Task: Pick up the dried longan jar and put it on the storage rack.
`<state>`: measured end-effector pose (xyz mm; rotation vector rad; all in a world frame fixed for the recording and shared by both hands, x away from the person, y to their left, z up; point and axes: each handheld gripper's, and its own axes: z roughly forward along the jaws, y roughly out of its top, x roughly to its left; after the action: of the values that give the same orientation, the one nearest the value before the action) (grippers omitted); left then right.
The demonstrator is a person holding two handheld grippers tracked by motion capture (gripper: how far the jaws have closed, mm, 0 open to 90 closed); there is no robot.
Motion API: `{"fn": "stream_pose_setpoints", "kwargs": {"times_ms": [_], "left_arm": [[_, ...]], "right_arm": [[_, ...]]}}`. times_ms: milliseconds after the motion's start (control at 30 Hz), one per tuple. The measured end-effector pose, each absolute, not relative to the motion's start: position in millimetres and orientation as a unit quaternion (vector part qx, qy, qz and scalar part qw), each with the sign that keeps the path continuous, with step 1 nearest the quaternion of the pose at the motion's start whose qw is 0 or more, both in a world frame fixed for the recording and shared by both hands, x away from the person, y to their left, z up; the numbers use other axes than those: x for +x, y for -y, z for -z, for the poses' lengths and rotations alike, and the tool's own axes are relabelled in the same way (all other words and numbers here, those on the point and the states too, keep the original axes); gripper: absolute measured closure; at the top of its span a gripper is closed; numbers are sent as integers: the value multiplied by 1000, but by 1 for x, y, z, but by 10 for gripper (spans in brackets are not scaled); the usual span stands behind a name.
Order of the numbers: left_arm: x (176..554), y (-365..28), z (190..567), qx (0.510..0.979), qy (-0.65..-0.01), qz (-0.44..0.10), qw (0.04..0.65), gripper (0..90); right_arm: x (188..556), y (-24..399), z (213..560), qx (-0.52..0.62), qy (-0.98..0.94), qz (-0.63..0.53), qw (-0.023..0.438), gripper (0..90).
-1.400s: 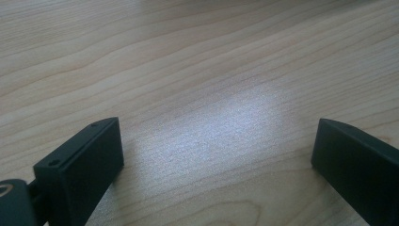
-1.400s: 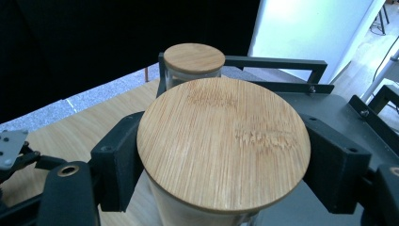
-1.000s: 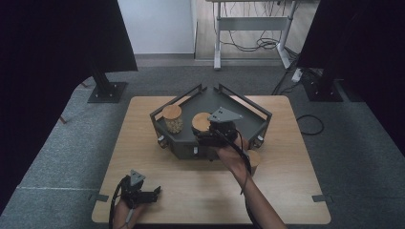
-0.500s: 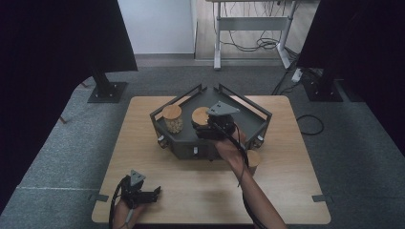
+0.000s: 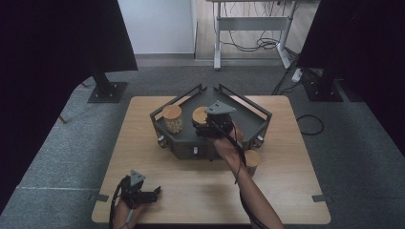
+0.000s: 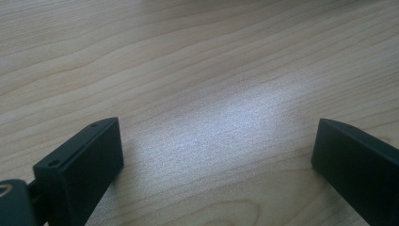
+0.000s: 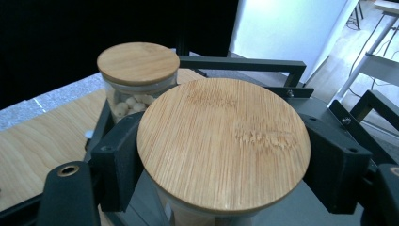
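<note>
My right gripper (image 5: 206, 125) is shut on a glass jar with a round bamboo lid (image 5: 199, 114), held over the dark grey angular tray (image 5: 250, 108). In the right gripper view the black jaws press the jar's (image 7: 221, 132) sides just under the lid. A second lidded jar (image 5: 172, 118) with pale round pieces inside stands in the tray just to the left, and appears again (image 7: 137, 63) behind the held one. My left gripper (image 5: 142, 194) rests open on the wooden table near the front left edge, jaws wide with bare wood between them (image 6: 219, 160).
A third lidded jar (image 5: 251, 161) stands on the table (image 5: 296, 191) beside the tray's front right corner, close to the person's right forearm. The tray has raised rails along its back edges. Black stands and cables are on the floor beyond.
The right gripper has carried the jar a little farther back over the tray. The left gripper has not moved.
</note>
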<state>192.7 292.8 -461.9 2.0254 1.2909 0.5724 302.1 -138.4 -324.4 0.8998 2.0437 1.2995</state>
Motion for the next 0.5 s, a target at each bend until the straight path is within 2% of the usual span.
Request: {"fn": "stream_pose_setpoints", "kwargs": {"times_ms": [500], "left_arm": [[192, -292, 462, 774, -494, -220, 329, 23]], "right_arm": [[311, 130, 337, 342, -766, -469, 274, 226]]}}
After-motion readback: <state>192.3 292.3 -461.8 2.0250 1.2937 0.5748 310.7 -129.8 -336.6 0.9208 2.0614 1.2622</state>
